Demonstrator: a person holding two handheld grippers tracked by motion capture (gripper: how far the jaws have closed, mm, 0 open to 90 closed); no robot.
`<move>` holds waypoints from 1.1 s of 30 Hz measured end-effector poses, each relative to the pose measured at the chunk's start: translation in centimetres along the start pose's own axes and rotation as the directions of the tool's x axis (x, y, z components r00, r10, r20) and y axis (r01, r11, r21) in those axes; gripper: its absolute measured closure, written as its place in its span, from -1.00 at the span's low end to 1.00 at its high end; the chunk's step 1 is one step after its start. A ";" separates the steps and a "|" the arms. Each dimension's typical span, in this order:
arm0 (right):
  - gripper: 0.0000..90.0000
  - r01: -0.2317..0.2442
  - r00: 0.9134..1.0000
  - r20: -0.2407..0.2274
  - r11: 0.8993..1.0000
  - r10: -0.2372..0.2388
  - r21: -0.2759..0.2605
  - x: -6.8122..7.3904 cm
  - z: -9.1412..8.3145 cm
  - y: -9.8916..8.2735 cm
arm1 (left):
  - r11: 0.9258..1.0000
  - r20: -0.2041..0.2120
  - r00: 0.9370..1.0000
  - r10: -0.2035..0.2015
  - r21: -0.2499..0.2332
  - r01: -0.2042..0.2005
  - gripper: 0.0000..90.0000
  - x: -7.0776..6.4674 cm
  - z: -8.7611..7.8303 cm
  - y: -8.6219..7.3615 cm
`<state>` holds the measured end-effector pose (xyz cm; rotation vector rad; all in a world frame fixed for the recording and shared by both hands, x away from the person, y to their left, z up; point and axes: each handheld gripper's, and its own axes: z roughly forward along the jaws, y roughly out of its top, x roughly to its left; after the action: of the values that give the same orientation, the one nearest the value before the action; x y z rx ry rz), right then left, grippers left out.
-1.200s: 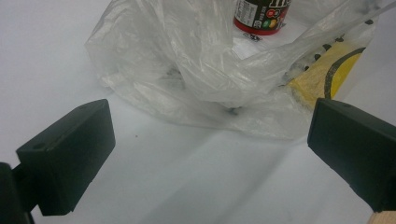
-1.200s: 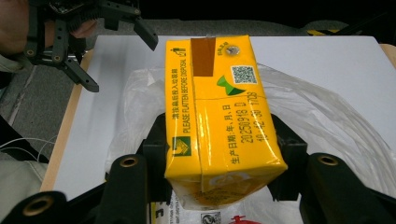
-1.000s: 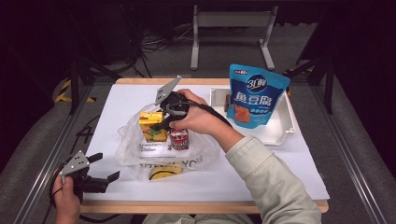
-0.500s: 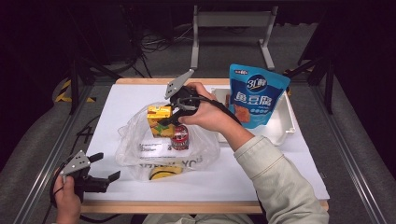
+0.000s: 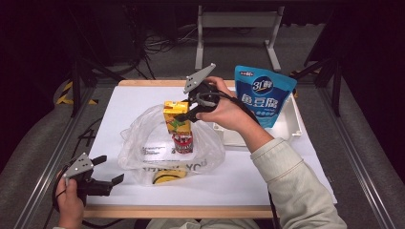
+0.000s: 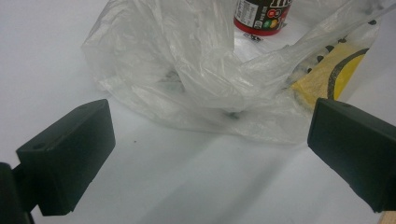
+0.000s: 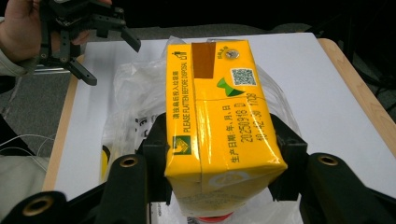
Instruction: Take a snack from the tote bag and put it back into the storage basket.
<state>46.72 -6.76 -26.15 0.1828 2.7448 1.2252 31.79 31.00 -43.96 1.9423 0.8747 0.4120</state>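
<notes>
My right gripper (image 5: 185,111) is shut on a yellow drink carton (image 5: 174,119), held upright above the mouth of a clear plastic bag (image 5: 143,145). In the right gripper view the jaws press both sides of the carton (image 7: 219,107). Below it, inside the bag, stands a red can (image 5: 182,142); the left gripper view shows this can (image 6: 261,18) through the bag. A yellow packet (image 5: 167,177) lies in the bag's near end. My left gripper (image 5: 108,170) rests open at the table's near left corner, pointing at the bag (image 6: 210,70) with nothing between its jaws.
A blue stand-up pouch (image 5: 263,95) stands in a white tray (image 5: 292,130) at the right, close behind my right hand. The white table top (image 5: 267,176) ends in a wooden front edge. Dark stands and cables lie beyond the table.
My right gripper has risen and moved back and to the right, lifting the yellow carton out of the bag. The left gripper has stayed put.
</notes>
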 end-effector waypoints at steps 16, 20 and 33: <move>0.17 -0.029 0.998 0.062 1.000 0.029 0.005 -0.9 -2.7 -1.4 | 1.000 -0.003 1.000 -0.008 -0.006 0.008 -0.97 0.0 -0.1 0.0; 0.17 -0.040 0.996 0.080 0.999 0.039 0.009 -1.3 -3.6 -2.0 | 1.000 -0.001 1.000 -0.007 -0.003 0.007 -0.97 0.0 -0.1 0.0; 0.17 -0.079 0.987 0.136 0.997 0.081 -0.021 -2.3 -6.5 -3.8 | 1.000 -0.003 1.000 -0.006 -0.001 0.006 -0.97 0.0 0.0 0.0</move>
<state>47.73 -14.38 -24.55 0.3649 2.6329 1.2055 31.75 31.02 -43.94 1.9384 0.8815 0.4118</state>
